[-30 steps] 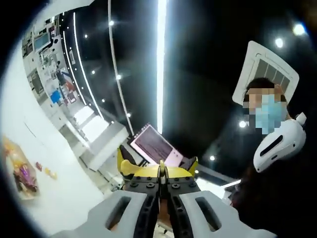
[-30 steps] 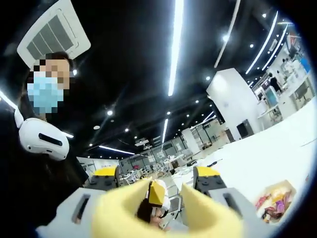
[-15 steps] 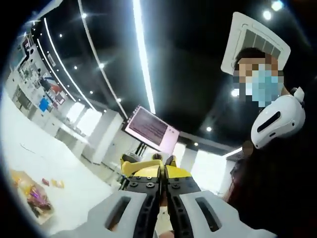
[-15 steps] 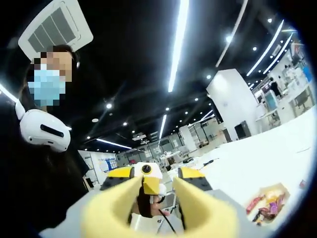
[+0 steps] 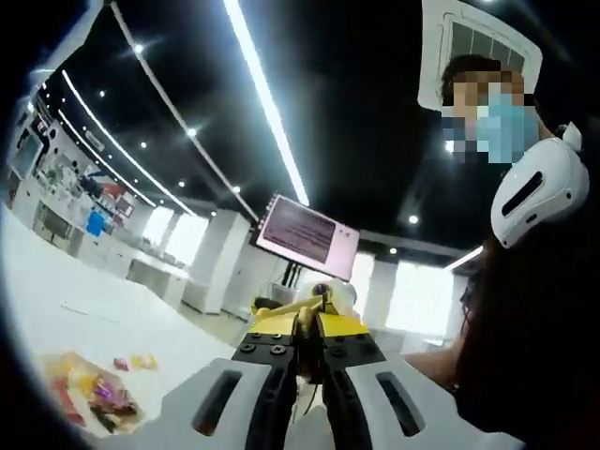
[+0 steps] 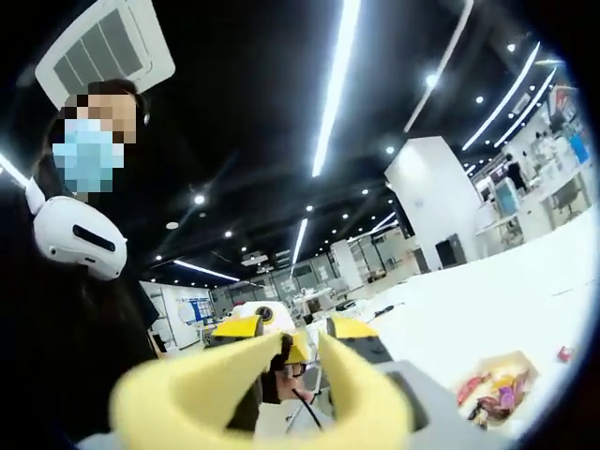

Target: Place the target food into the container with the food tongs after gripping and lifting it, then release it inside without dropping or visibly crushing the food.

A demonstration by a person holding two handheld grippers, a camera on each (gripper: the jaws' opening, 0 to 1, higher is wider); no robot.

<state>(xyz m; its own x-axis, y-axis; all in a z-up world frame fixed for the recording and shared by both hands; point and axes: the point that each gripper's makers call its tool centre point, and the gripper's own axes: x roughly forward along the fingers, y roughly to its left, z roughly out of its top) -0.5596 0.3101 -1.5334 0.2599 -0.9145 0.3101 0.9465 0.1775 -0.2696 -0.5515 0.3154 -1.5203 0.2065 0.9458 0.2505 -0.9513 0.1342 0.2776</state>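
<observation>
My left gripper [image 5: 307, 323] points up toward the ceiling, and its black, yellow-tipped jaws are pressed together with nothing between them. Two blurred yellow arms, seemingly the food tongs [image 6: 370, 398], lie along the inside of my right gripper's [image 6: 292, 330] jaws with a narrow gap between them. The two grippers face each other: the right gripper [image 5: 319, 298] appears just beyond my left tips, and the left gripper [image 6: 262, 319] appears through that gap. A shallow container of colourful food items [image 5: 94, 403] lies low on the white table [image 5: 56, 309]; the same container [image 6: 492, 389] sits at the lower right.
A person with a white headset [image 5: 534, 187] stands close behind both grippers, seen again as the headset [image 6: 70, 239]. Small loose items [image 5: 136, 361] lie beside the container, and a red item [image 6: 562, 353] sits near the table's edge. A hanging screen [image 5: 305, 234] and ceiling lights are overhead.
Both views have tilted downward, bringing more of the table and the container into sight. The right gripper's jaws and the yellow arms have come closer together. The left jaws stay pressed together.
</observation>
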